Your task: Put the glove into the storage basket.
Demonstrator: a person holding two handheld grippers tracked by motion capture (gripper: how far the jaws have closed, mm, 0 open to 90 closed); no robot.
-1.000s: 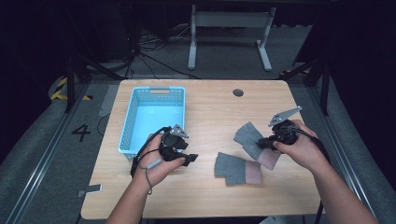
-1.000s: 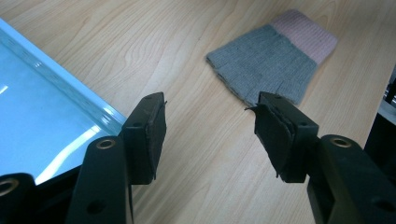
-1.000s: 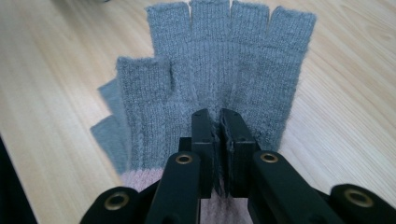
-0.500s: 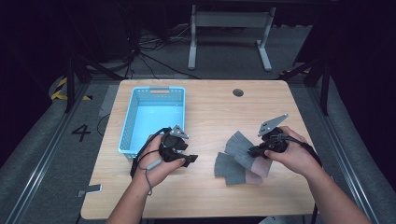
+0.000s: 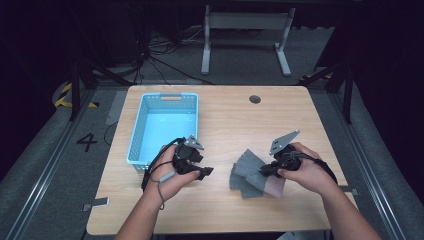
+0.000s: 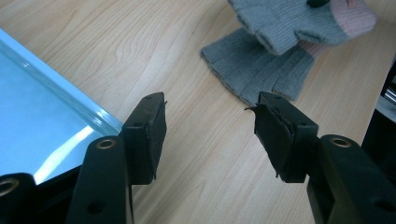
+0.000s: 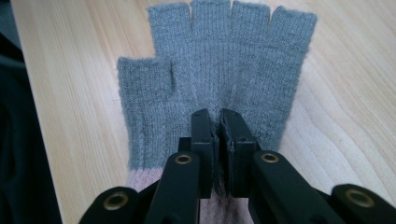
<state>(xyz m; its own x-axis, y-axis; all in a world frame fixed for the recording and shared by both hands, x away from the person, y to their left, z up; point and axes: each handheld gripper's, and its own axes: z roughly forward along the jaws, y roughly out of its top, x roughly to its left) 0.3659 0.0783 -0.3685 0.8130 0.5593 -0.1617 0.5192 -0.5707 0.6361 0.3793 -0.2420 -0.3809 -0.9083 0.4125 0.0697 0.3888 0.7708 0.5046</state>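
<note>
Mid-carry: right gripper pinched on grey knitted fingerless glove with pink cuff, over second matching glove on wooden table. Left gripper open, idle (beside blue plastic basket). Next, likely: stacking or basketing.

Lab (dim), floor cables, numbered floor marking

The high view looks forward and down on the pale wooden table from afar. Each gripper view sits close above it; all share the grey knitted fingerless gloves, upper right in the left gripper view.
</note>
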